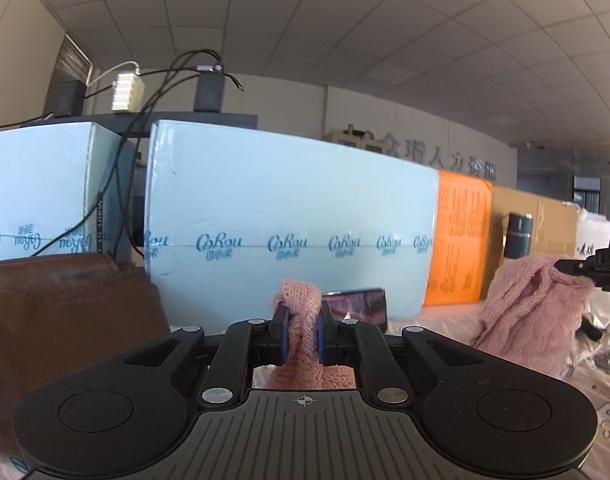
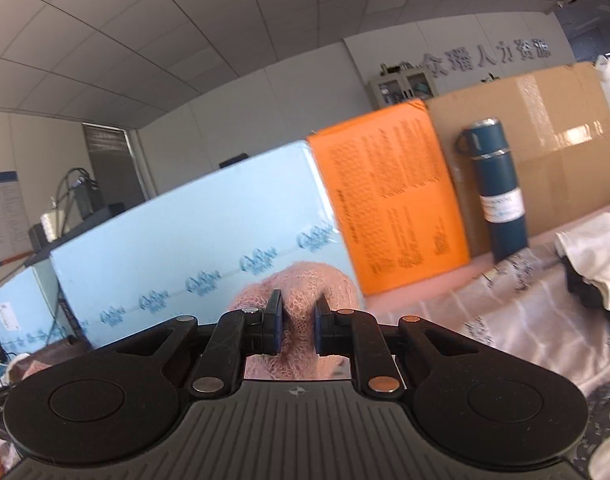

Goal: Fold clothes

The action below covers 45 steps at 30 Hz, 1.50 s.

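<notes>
A pink knitted garment [image 1: 533, 312] hangs lifted between my two grippers. My left gripper [image 1: 301, 326] is shut on a bunched fold of it that sticks up above the blue pads. At the right edge of the left wrist view, my right gripper [image 1: 573, 268] pinches another part of the same knit. In the right wrist view, my right gripper [image 2: 299, 326] is shut on a thick roll of the pink garment [image 2: 305, 284], which bulges above and below the jaws. The rest of the garment below both grippers is hidden.
A brown garment [image 1: 65, 328] lies at the left. Light blue boxes [image 1: 289, 208], an orange sheet [image 2: 393, 196] and a cardboard box [image 2: 545, 128] line the back. A dark teal flask [image 2: 497, 184] stands by the cardboard. White cloth [image 2: 593, 256] lies at the right on the patterned table cover [image 2: 505, 320].
</notes>
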{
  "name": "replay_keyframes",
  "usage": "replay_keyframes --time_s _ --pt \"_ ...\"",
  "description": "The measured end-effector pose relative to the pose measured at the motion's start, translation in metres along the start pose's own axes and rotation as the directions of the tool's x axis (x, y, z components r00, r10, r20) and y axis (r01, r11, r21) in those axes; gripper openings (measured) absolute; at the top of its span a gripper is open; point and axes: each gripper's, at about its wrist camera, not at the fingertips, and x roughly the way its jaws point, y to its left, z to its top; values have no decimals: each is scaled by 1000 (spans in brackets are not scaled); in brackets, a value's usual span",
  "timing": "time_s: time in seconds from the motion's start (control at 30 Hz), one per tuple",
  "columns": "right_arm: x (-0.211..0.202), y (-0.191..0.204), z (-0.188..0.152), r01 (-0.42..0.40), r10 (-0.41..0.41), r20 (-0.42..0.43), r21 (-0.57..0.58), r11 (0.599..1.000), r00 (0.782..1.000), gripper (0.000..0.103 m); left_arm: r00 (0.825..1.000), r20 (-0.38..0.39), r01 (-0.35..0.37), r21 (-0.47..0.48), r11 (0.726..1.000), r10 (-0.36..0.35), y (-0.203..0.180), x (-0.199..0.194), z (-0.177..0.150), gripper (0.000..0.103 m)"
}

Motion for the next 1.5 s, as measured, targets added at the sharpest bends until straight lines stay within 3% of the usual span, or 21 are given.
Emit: replay_keyframes --time_s 0.17,0.3,0.33,0.43,0.5,0.6,0.67,0.77,0.87,0.93,1.07,1.23,1.4,1.5 --pt "1 -40 -19 68 -64 -131 27 997 989 13 993 -116 -20 66 998 28 -6 1 -13 13" --pt "1 -54 -29 55 -56 -199 -8 998 978 17 980 -186 -45 119 992 67 -11 -4 -23 19" --pt "-1 -57 -30 50 -51 -206 -10 999 977 28 976 -203 -58 128 990 83 -11 -6 -25 21" --pt "-10 -63 -26 58 -62 -183 -29 998 981 60 964 -210 -126 173 977 162 -13 -11 -29 39" --pt "-16 -63 -22 51 -60 -155 -63 997 986 65 961 -180 -174 200 964 211 -13 -17 -26 62" --pt "-16 -52 -19 -40 14 -156 -170 985 988 84 962 -135 -209 200 957 238 -13 -21 -17 71" --pt "-12 -38 -19 -151 99 -201 -261 953 975 86 965 -114 -211 201 957 237 -15 -18 -9 79" --pt "4 -14 -22 -285 182 -285 -377 882 941 95 980 -101 -148 220 964 173 -27 -6 3 81" --pt "29 3 -27 -350 198 -361 -427 834 911 95 992 -109 -37 251 967 66 -41 10 12 91" --pt "42 7 -32 -362 189 -388 -440 822 902 95 991 -135 50 270 962 -13 -49 25 12 91" --pt "56 -3 -44 -383 201 -428 -398 834 881 95 975 -190 165 260 951 -117 -56 51 0 91" --pt "64 -16 -48 -363 196 -437 -338 868 878 95 941 -263 273 224 936 -212 -54 63 -20 91" --pt "64 -17 -49 -340 184 -425 -326 882 886 92 927 -301 299 223 928 -226 -55 66 -28 91" --pt "63 -18 -49 -312 163 -413 -327 892 896 82 926 -303 300 226 927 -225 -55 64 -29 91"
